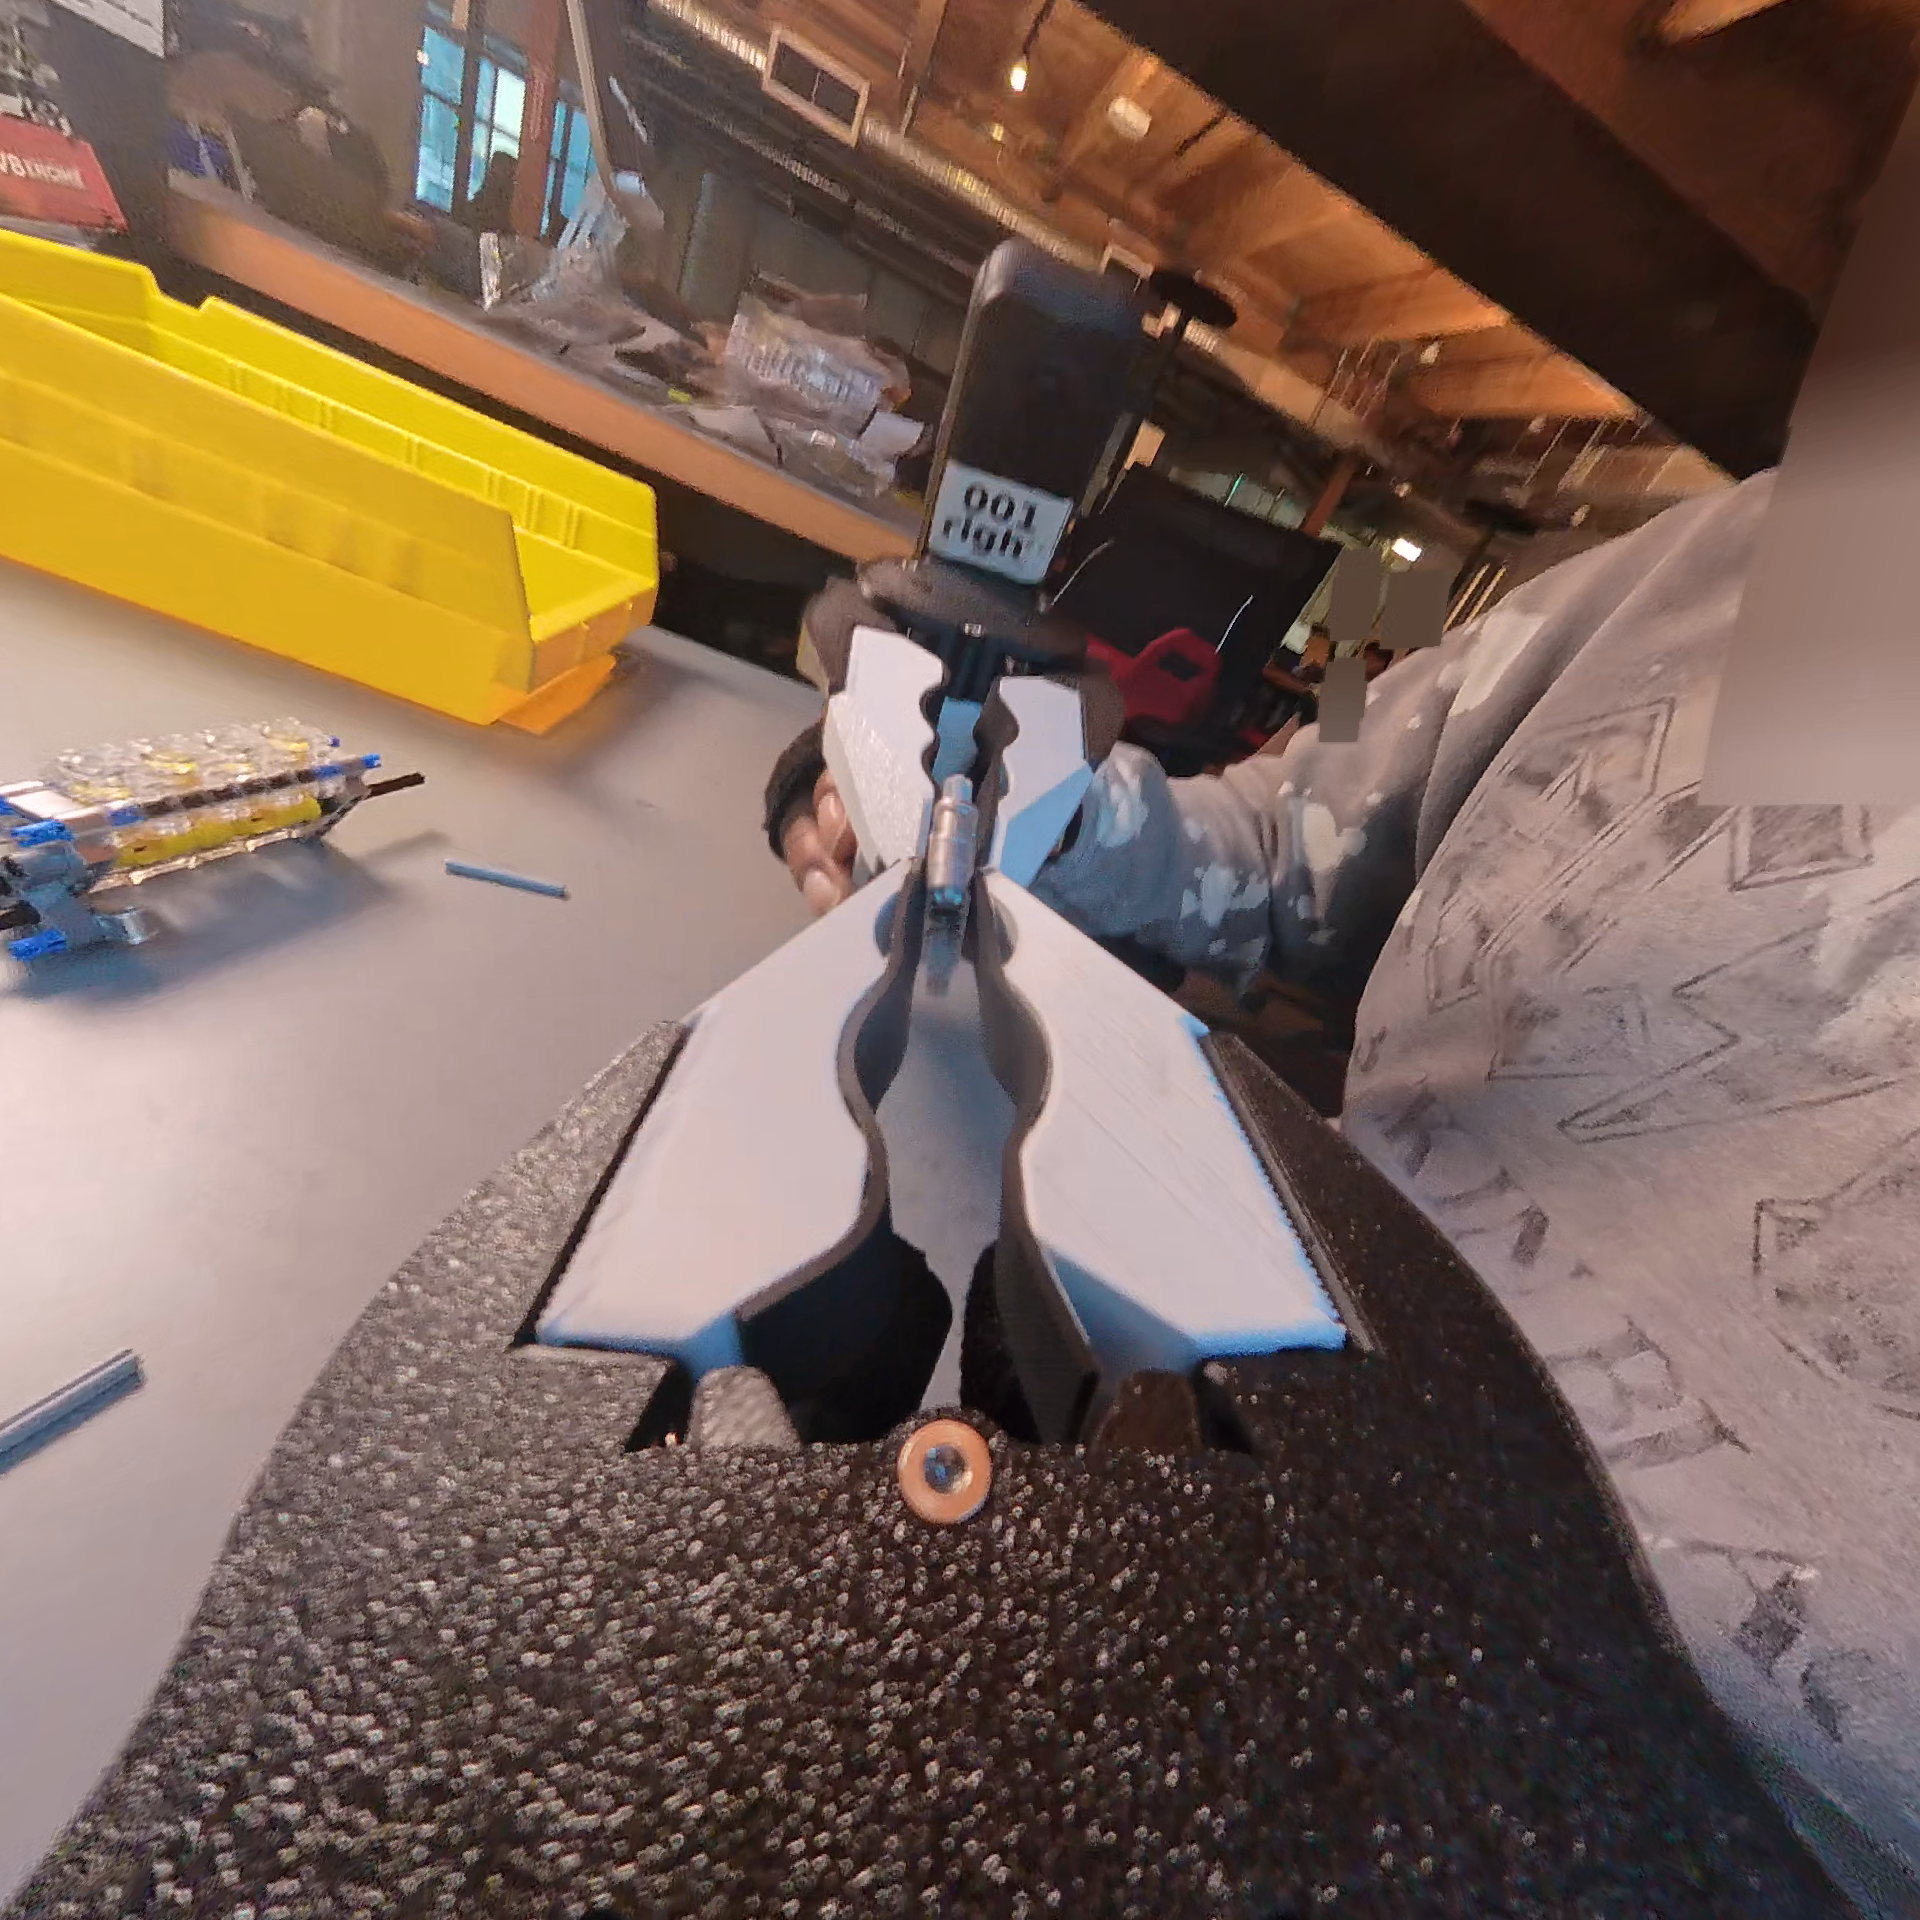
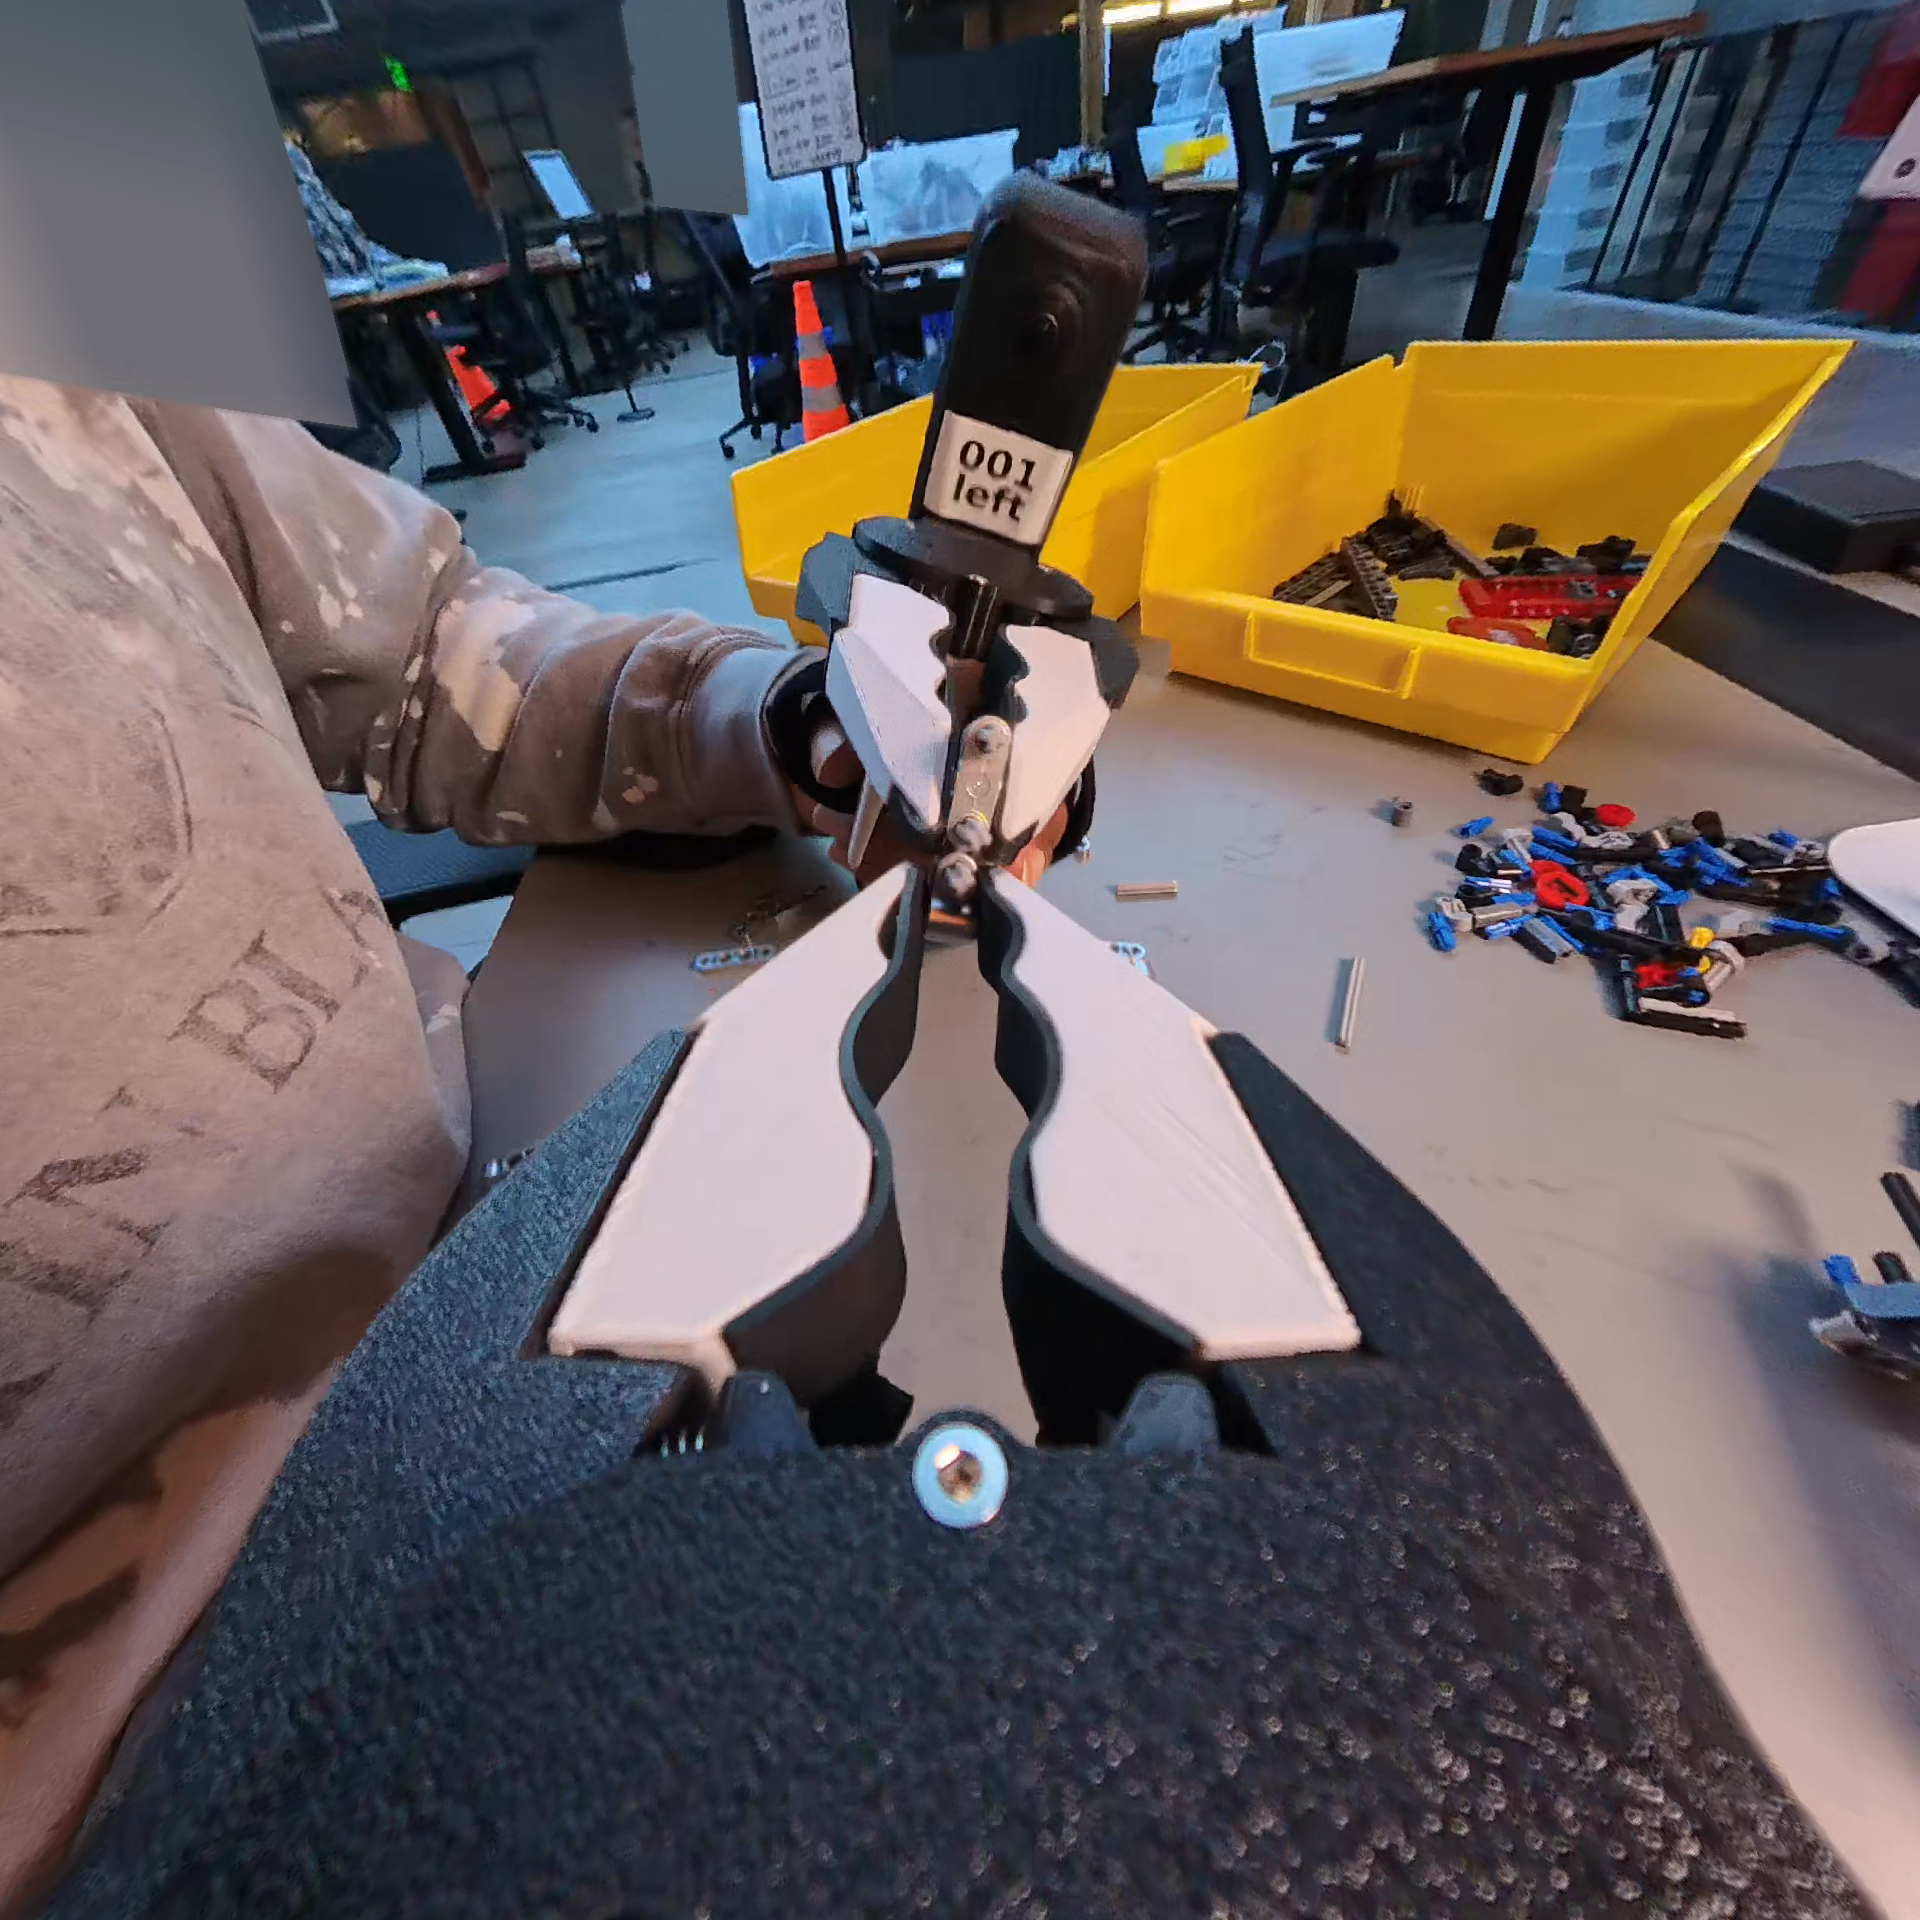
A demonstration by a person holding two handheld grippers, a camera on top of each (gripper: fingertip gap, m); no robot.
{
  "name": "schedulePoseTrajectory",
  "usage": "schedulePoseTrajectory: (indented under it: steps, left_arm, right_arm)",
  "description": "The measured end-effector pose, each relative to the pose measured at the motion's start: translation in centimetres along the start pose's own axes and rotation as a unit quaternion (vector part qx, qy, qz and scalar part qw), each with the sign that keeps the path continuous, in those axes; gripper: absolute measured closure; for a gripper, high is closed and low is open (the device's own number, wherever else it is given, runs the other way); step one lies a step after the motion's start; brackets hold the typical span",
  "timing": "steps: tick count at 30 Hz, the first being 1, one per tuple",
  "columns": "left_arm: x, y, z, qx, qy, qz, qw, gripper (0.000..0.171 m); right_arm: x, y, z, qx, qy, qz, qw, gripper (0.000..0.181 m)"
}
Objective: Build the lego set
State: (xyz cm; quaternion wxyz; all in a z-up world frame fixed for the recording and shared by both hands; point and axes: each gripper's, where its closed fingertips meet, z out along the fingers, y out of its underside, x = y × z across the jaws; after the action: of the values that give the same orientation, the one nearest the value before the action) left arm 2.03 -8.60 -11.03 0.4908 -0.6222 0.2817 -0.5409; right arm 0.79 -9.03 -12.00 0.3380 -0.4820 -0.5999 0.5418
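Note:
My two grippers face each other tip to tip above the grey table point(image 2: 1403, 1195). My left gripper point(image 1: 940, 925) is shut on a small flat light-grey beam with holes point(image 2: 982, 774), held upright. My right gripper point(image 2: 954, 883) is shut on a short grey cylindrical pin point(image 1: 951, 831). The pin's end meets the beam's lower end right between the two sets of fingertips. The left gripper also shows in the right wrist view point(image 2: 961, 826), and the right gripper in the left wrist view point(image 1: 948, 878). A hand and a pale patterned sleeve point(image 2: 520, 686) hold each one.
A yellow bin point(image 2: 1299, 655) holding black and red parts stands at the back, a second yellow bin point(image 2: 831, 499) behind it. Loose blue, black and red pieces point(image 2: 1621, 904) and grey axles point(image 2: 1349, 1003) lie on the table. A part-built brick model point(image 1: 177, 821) lies near stacked yellow bins point(image 1: 312, 499). Both grippers' tips are close together, under 4 cm apart.

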Motion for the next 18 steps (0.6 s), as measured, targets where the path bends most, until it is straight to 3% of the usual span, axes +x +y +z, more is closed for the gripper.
schedulePoseTrajectory:
  steps: [4,9,14,18]
  left_arm:
    - [-1.1,3.4,-0.2,-0.115,-0.039,0.036,0.992,0.165]
    - [-2.6,7.7,-0.2,-0.248,-0.085,0.076,0.962,0.165]
    - [-3.8,10.7,-0.4,-0.326,-0.120,0.094,0.933,0.165]
    - [-4.2,11.7,-0.4,-0.352,-0.134,0.105,0.920,0.165]
  right_arm:
    - [0.3,3.0,-1.2,-0.109,-0.018,-0.012,0.994,0.175]
    - [0.6,7.1,-1.1,-0.210,-0.006,-0.039,0.977,0.175]
    - [0.8,9.8,-0.9,-0.272,-0.001,-0.059,0.960,0.175]
    - [1.0,10.9,-0.8,-0.306,0.003,-0.062,0.950,0.175]
